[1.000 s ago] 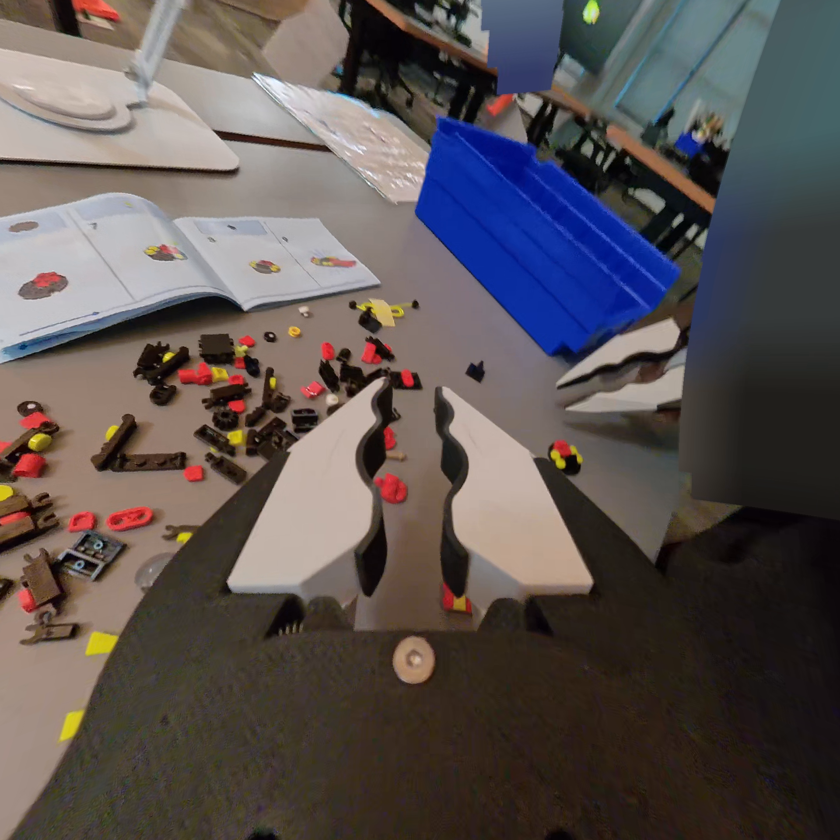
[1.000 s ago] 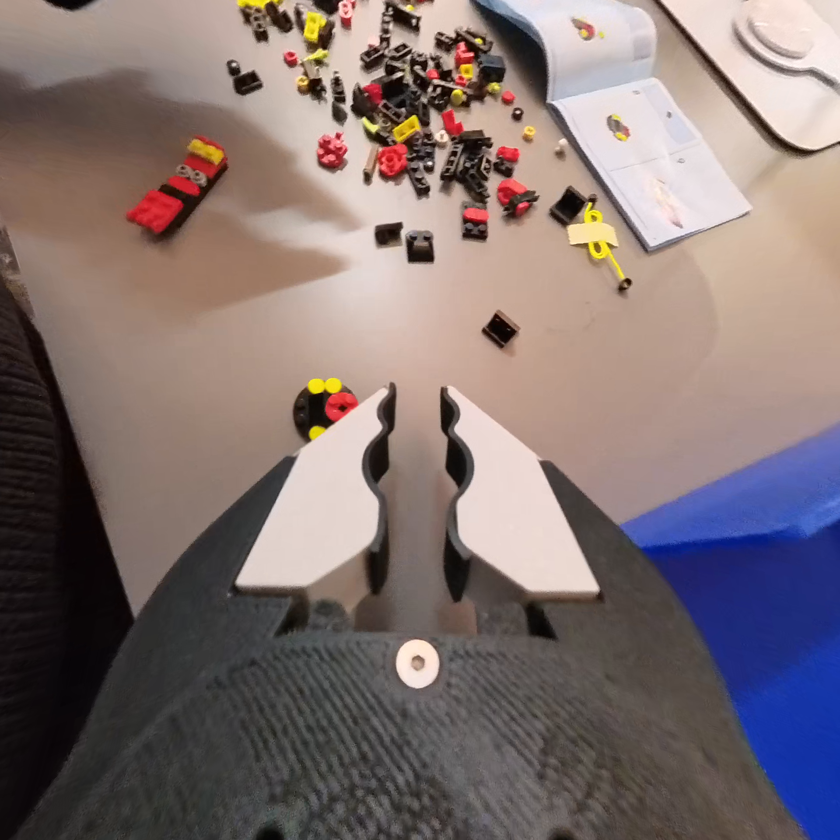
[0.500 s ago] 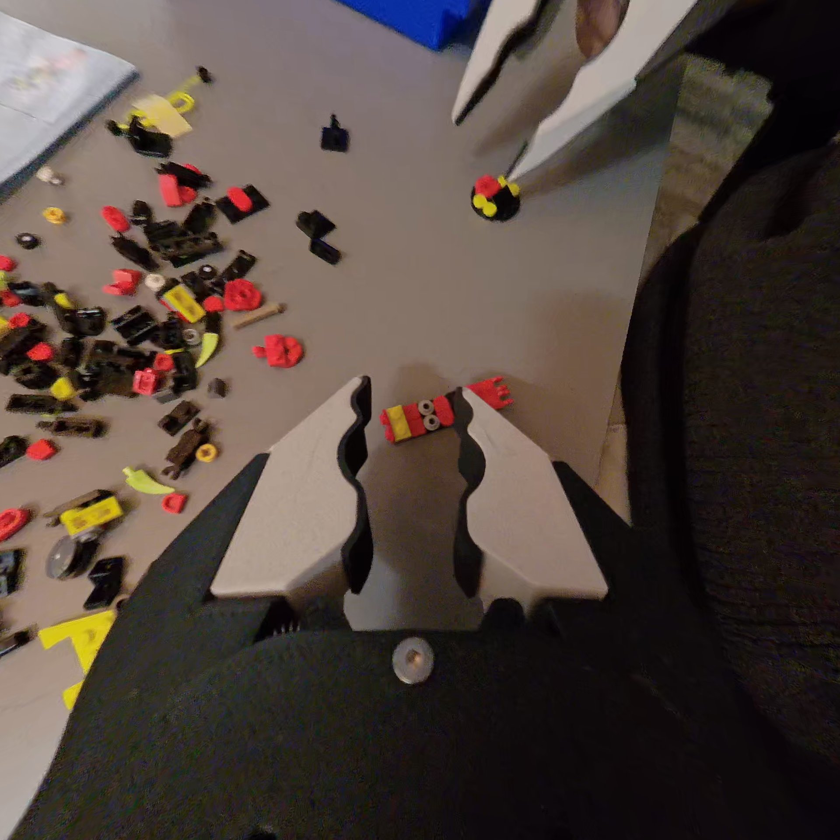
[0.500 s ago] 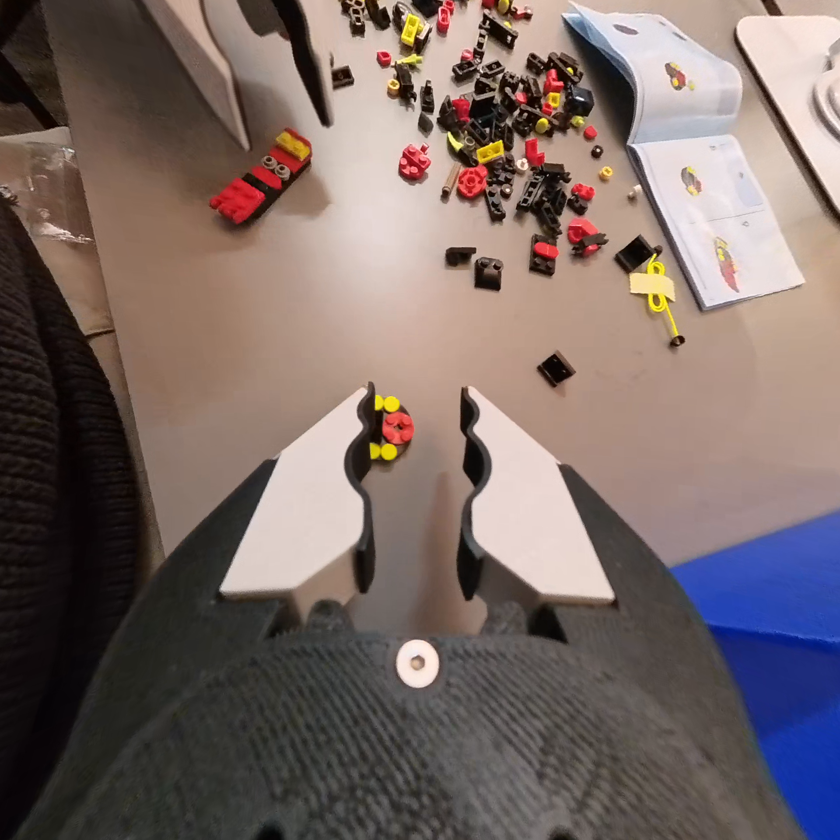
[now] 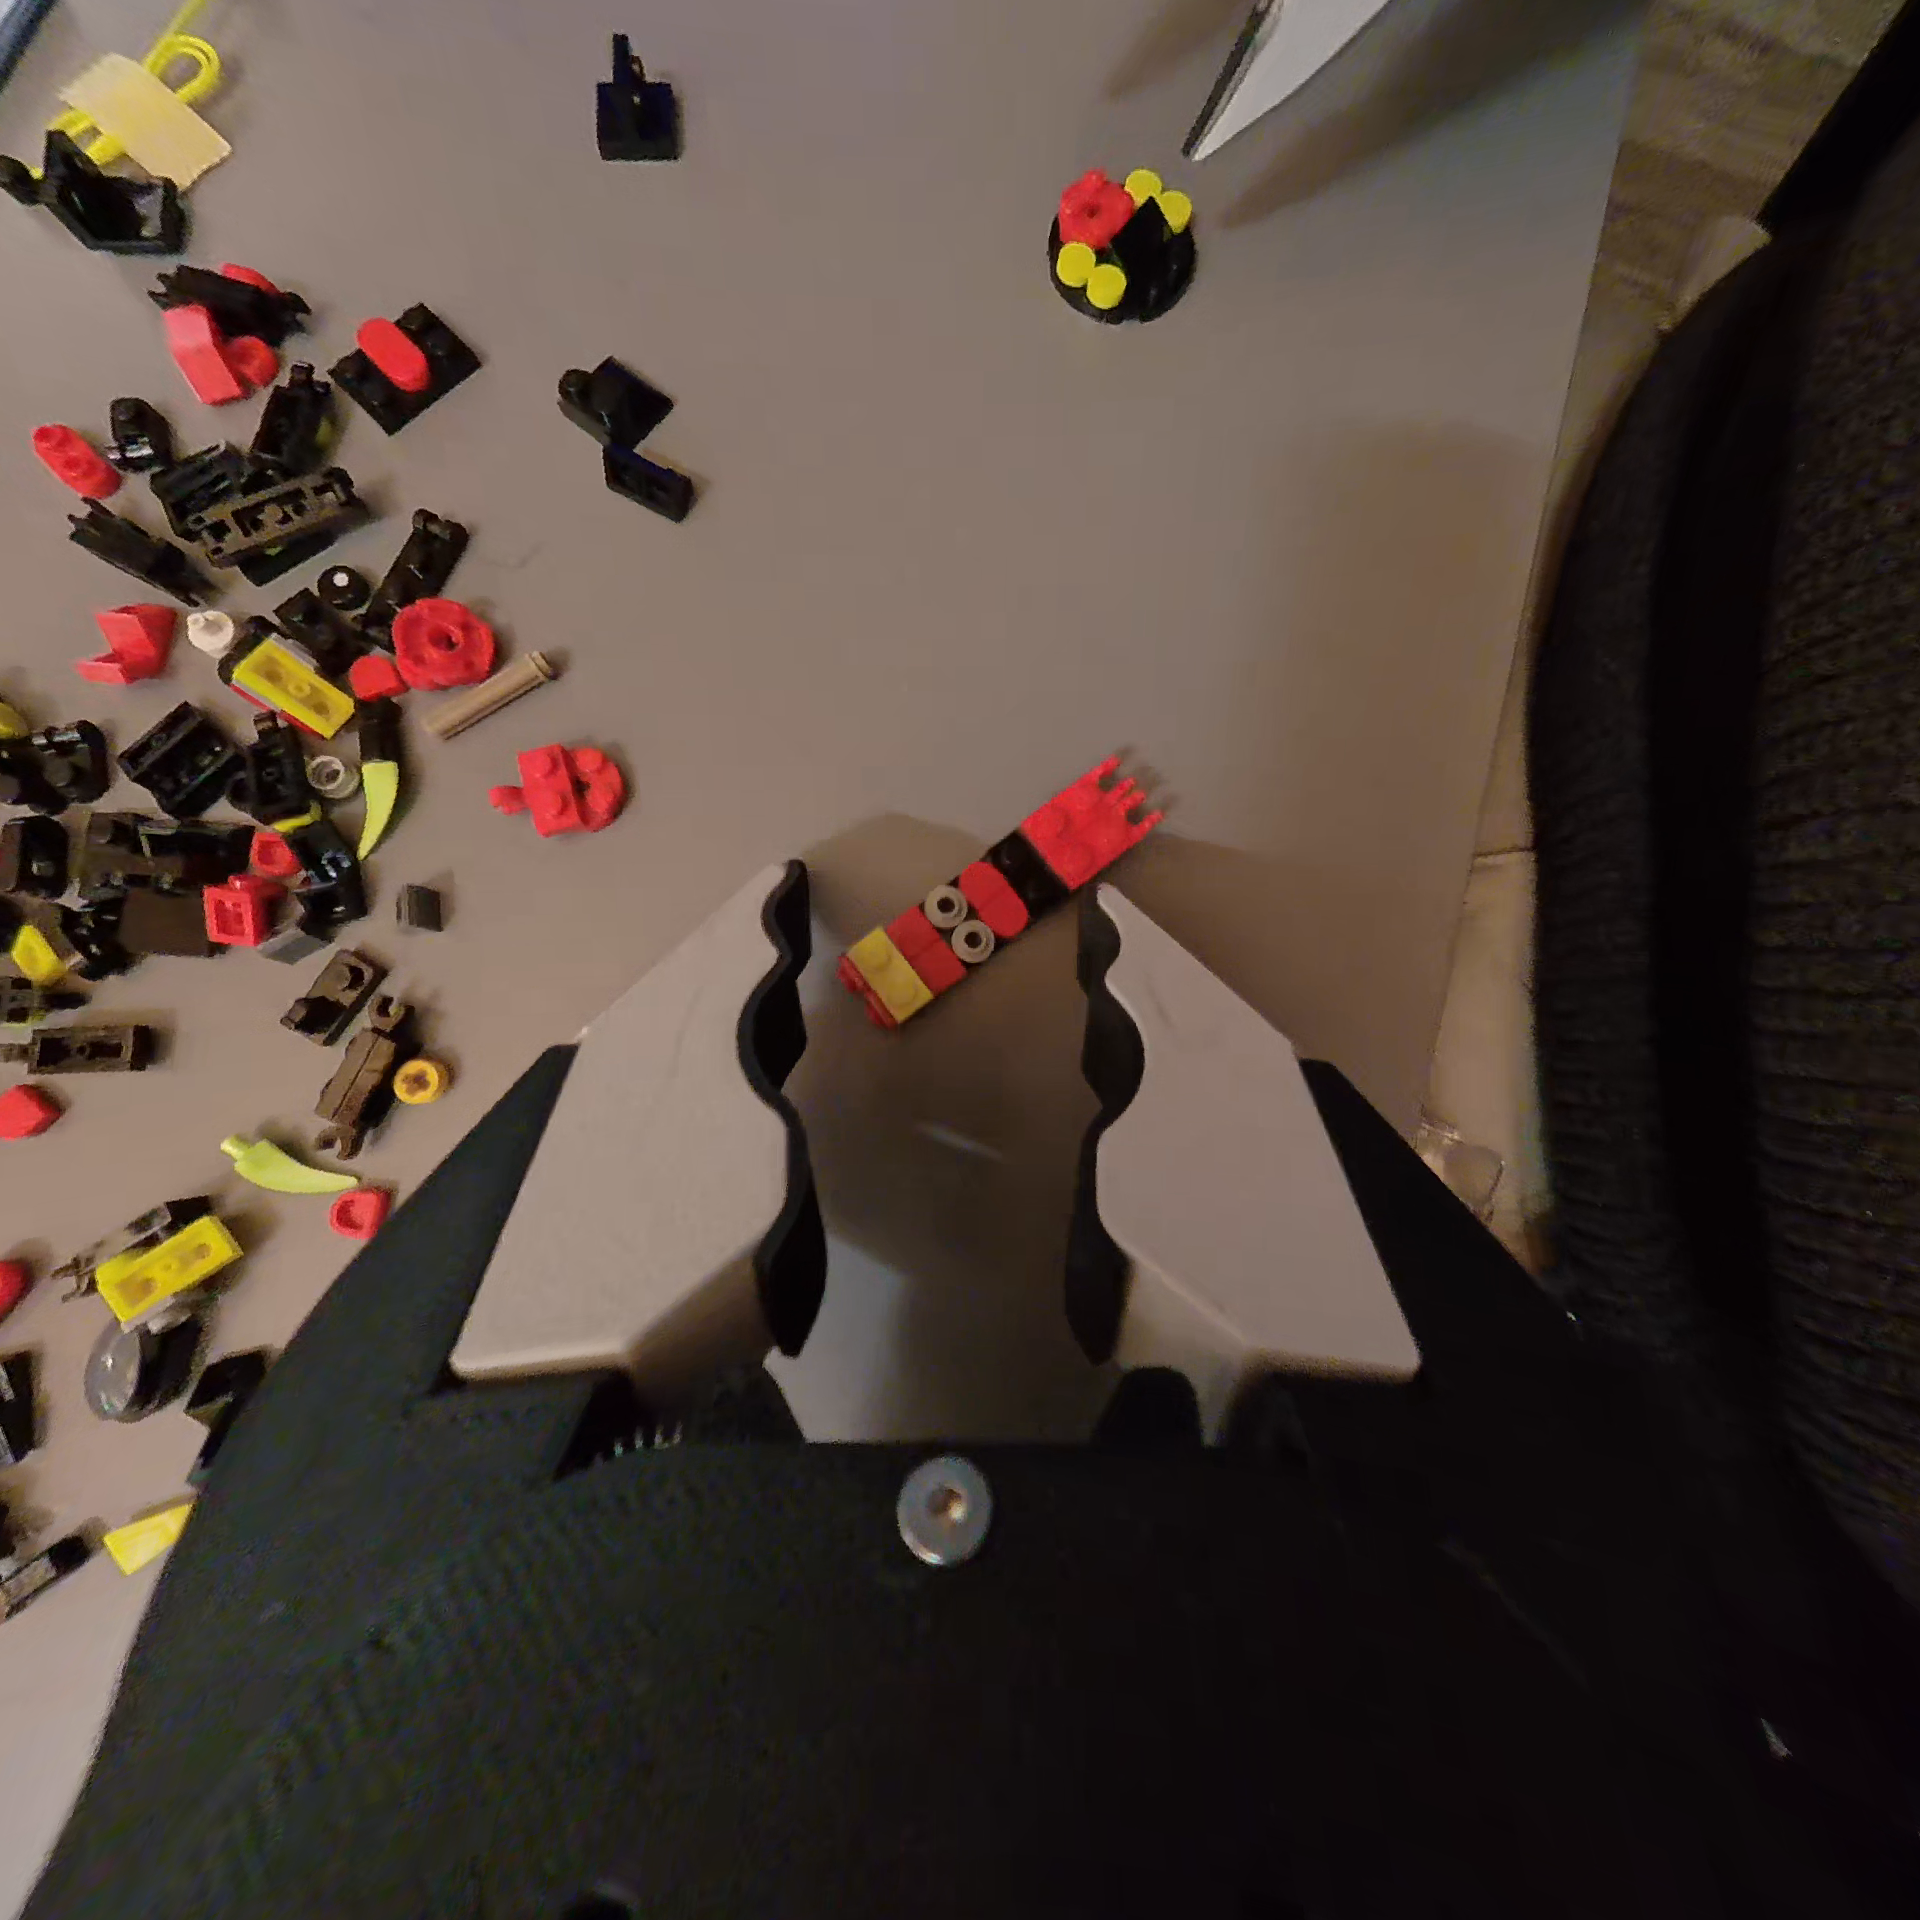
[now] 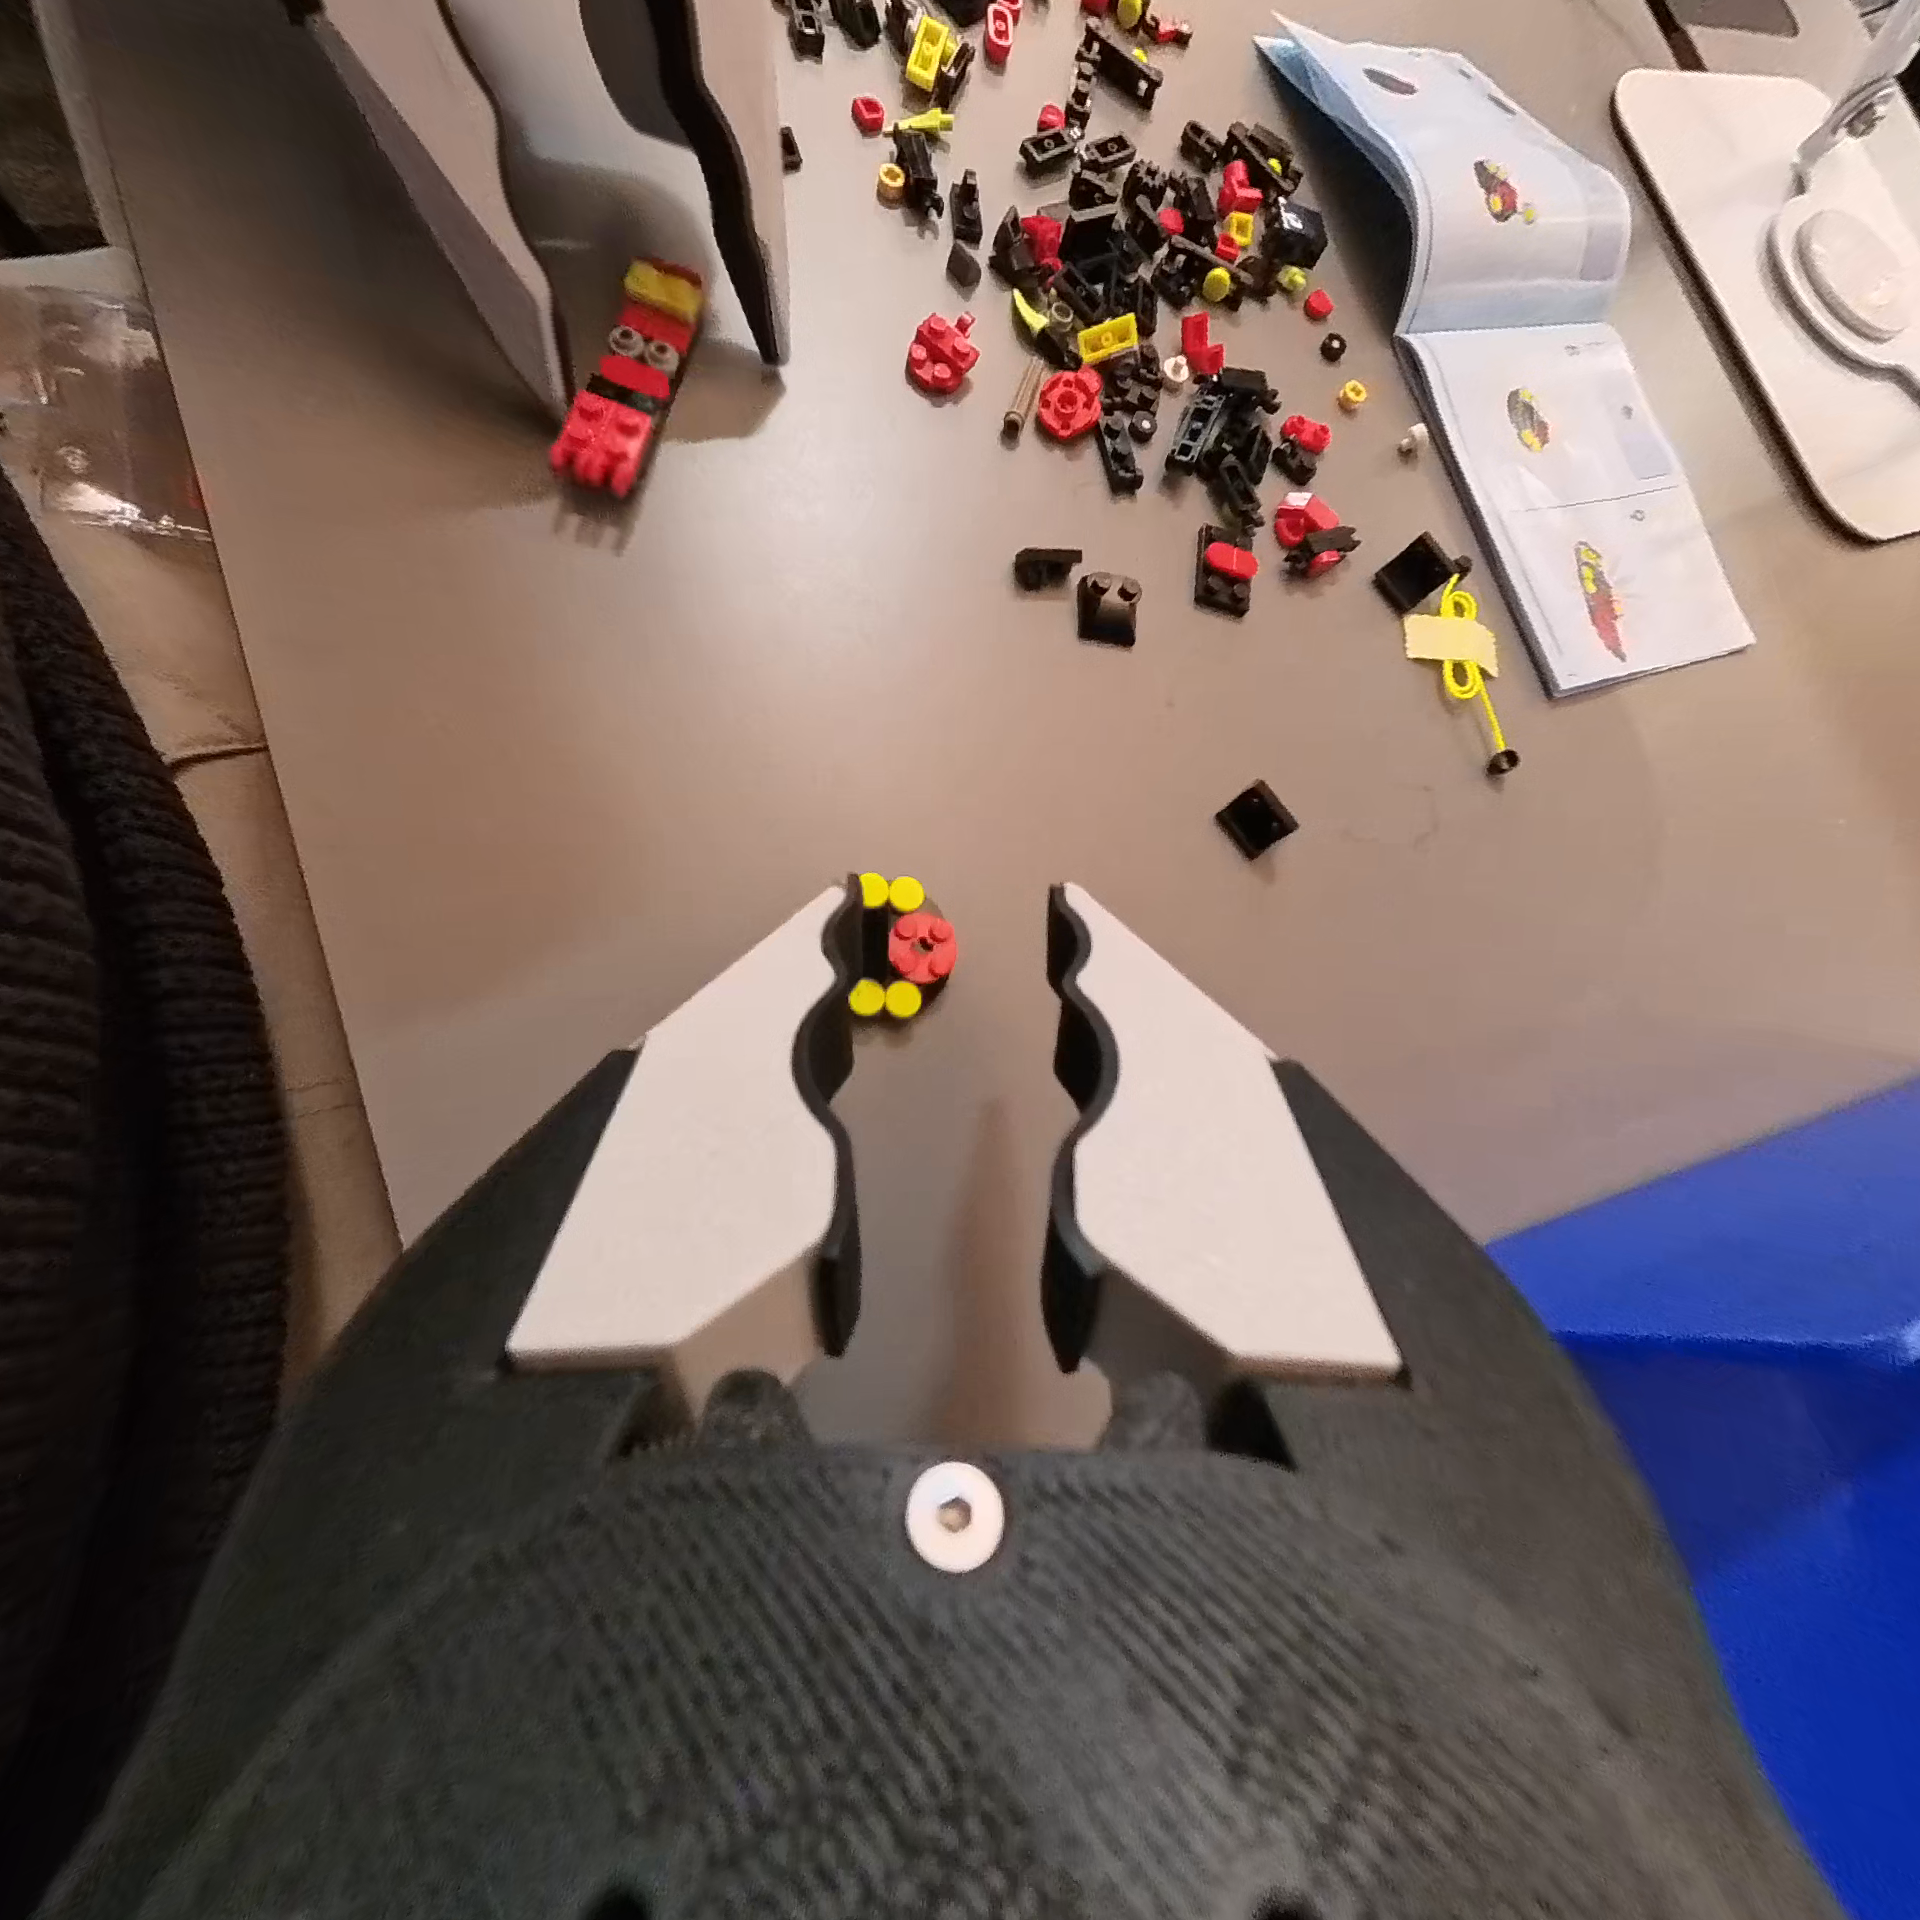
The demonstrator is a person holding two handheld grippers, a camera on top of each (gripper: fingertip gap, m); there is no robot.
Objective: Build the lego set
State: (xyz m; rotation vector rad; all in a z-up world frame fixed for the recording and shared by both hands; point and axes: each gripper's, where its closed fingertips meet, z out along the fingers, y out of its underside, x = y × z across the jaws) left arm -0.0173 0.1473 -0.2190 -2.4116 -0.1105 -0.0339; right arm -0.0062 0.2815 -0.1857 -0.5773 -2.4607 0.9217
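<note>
Left gripper [image 5: 940, 914]: fingers spread and released, straddling the long red, black and yellow sub-assembly [image 5: 987, 914], which lies flat on the counter [image 5: 935, 582] between the tips, slanted across the gap. Right gripper [image 6: 951, 914]: fingers likewise parted, holding nothing; the round black disc sub-assembly [image 6: 902, 951] sits just inside the left-hand tip. Risk: closing on the slanted piece could pivot or eject it; the off-centre disc may be shoved sideways rather than gripped.
</note>
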